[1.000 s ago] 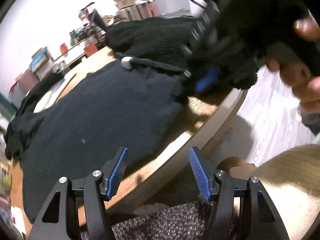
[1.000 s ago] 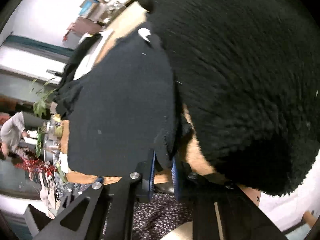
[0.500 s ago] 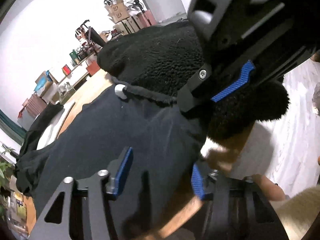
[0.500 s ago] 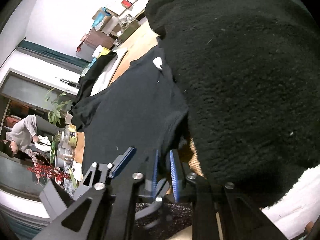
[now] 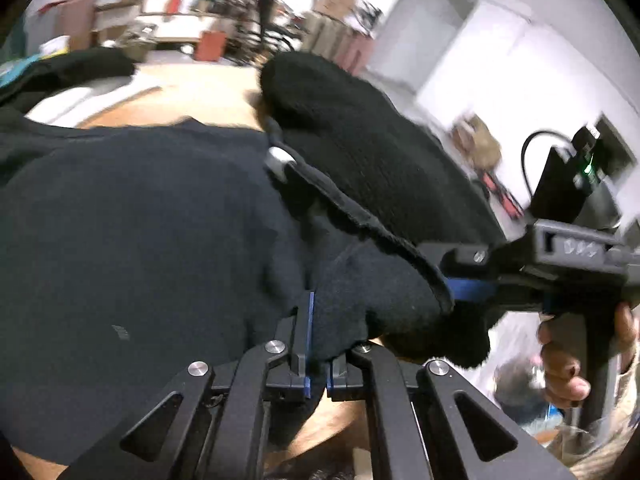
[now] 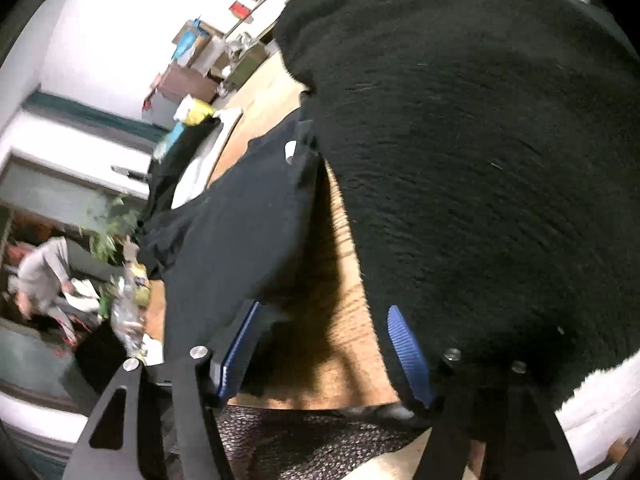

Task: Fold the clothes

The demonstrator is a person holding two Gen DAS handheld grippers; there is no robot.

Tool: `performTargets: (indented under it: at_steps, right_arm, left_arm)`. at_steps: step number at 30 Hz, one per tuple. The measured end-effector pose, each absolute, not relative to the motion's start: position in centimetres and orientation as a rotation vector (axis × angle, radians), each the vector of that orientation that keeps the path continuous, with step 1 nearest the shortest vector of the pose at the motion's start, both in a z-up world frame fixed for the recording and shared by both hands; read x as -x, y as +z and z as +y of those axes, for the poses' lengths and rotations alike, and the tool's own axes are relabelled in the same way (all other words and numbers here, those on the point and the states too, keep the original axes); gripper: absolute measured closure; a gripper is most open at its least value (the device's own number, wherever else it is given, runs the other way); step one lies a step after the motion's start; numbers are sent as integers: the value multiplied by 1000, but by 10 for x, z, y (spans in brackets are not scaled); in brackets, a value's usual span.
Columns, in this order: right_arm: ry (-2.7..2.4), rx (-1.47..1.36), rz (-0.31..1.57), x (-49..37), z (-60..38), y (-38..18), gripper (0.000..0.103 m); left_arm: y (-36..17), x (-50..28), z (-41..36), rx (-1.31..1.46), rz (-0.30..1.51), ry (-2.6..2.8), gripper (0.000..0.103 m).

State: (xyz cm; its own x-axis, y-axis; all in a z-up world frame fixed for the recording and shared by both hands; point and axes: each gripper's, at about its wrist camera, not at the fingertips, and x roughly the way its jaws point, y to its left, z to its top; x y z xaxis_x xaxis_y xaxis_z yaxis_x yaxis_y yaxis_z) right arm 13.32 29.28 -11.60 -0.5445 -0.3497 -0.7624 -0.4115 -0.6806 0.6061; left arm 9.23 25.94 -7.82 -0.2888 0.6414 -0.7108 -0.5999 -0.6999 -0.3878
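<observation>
**Left has the hem, right stands free**

Your left gripper has its fingers clamped on the near edge of the dark garment, which lies spread on the tabletop. Your right gripper hangs with fingers apart, gripping nothing, over bare wood between that garment and the black fleece. Keep the pinch deep and lift evenly, clear of the fleece beyond.

A wooden desk carries a dark navy garment spread flat across its near left, a black fleece garment bunched at its right, and more dark clothing far left.
</observation>
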Motion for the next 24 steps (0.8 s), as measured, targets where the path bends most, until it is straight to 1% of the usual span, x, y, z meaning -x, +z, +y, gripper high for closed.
performTargets:
  at_steps: [2, 7, 10, 13, 17, 19, 21, 23, 24]
  right_arm:
    - [2441, 1518, 1229, -117, 287, -116, 32]
    - [2453, 1569, 1182, -78, 281, -116, 32]
    - [2423, 1571, 1204, -62, 283, -120, 31]
    - [2392, 1586, 1252, -48, 289, -129, 25]
    - [2380, 1643, 1246, -29, 286, -137, 25]
    - [2396, 1649, 1223, -21, 284, -136, 25]
    - [2350, 1685, 1172, -13, 283, -143, 27]
    - [2290, 1695, 1114, -8, 282, -148, 38]
    - [2278, 1695, 1082, -6, 281, -150, 39]
  left_arm:
    - [-74, -90, 250, 1145, -70, 2080, 99]
    - [-78, -95, 257, 1143, -9, 2101, 99]
    - [-80, -98, 261, 1141, 29, 2112, 99]
    - [-85, -107, 274, 1120, 124, 2104, 99]
    - [-92, -121, 291, 1080, 280, 2111, 99]
    - [-94, -127, 297, 1063, 307, 2097, 99]
    - [-96, -130, 298, 1062, 308, 2093, 99]
    - [-95, -130, 294, 1053, 303, 2109, 99]
    - [-93, -129, 291, 1048, 293, 2118, 99]
